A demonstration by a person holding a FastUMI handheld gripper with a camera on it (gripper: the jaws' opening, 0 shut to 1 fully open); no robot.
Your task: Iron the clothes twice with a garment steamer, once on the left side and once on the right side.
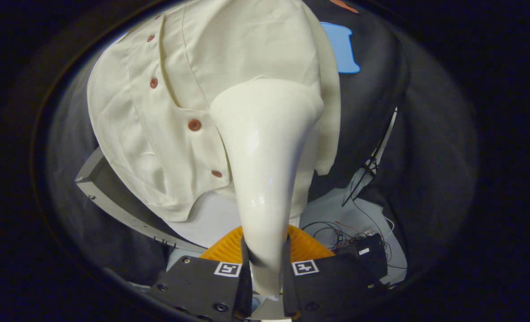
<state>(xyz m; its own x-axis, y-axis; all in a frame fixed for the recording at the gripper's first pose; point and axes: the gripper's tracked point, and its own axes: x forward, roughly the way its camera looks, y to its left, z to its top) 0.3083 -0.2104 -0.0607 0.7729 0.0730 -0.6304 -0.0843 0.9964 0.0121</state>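
A cream shirt [157, 116] with brown buttons hangs ahead of me, its button row running down its middle. My gripper [265, 273] is shut on the handle of a white garment steamer [265, 165], both black fingers [245, 277] pressing its narrow lower end. The steamer widens upward to a broad head that lies against the shirt, to the right of the button row. The part of the shirt behind the head is hidden.
An orange ribbed piece [307, 246] sits just behind the fingers. A grey frame bar [122, 201] runs under the shirt's left hem. Loose thin wires [336, 228] and a black box [372, 255] lie on a pale surface to the right, below a hanging cable [372, 165].
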